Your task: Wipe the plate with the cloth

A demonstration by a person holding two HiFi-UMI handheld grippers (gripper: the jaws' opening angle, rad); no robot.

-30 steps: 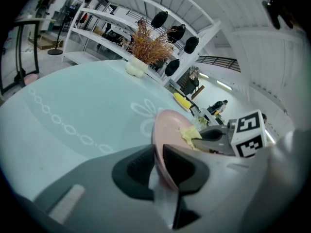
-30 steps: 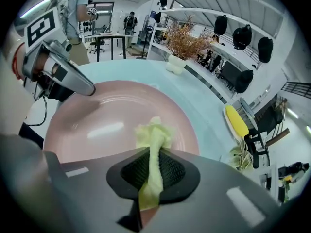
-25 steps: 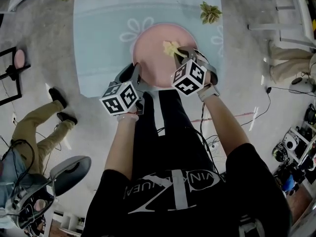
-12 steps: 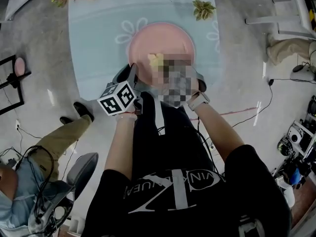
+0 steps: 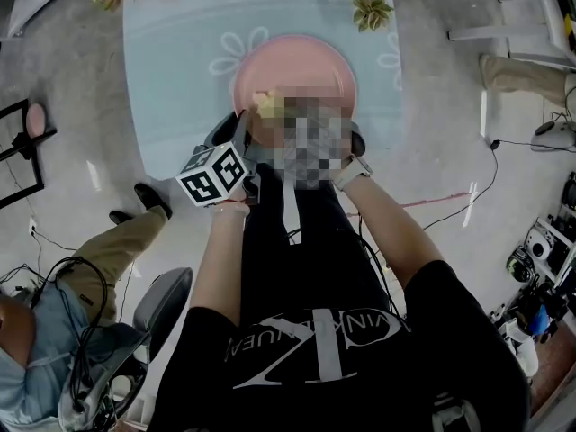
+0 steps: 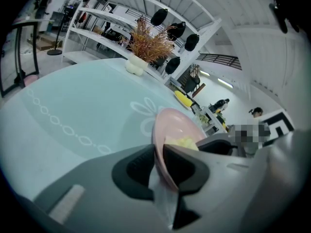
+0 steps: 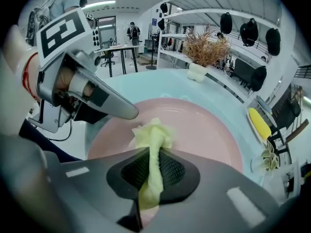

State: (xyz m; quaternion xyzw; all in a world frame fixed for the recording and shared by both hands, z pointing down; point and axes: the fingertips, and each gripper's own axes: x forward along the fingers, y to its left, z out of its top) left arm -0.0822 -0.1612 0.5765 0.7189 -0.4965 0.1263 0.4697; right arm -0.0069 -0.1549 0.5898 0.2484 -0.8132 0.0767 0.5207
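A round pink plate lies on the pale blue table, also seen as the plate and, edge on, the plate. My left gripper is shut on the plate's near-left rim, one jaw on each side of it, as the left gripper shows. My right gripper is shut on a pale yellow cloth bunched on the plate's near-left part. In the head view the cloth shows beside a mosaic patch that hides most of the right gripper.
The pale blue table carries a small green plant, a dried plant in a white pot and a yellow object. A seated person is at the left. White shelving stands behind.
The right gripper has drawn the cloth leftward across the plate, from its middle to its near-left part beside the left gripper. The left gripper keeps its hold on the rim.
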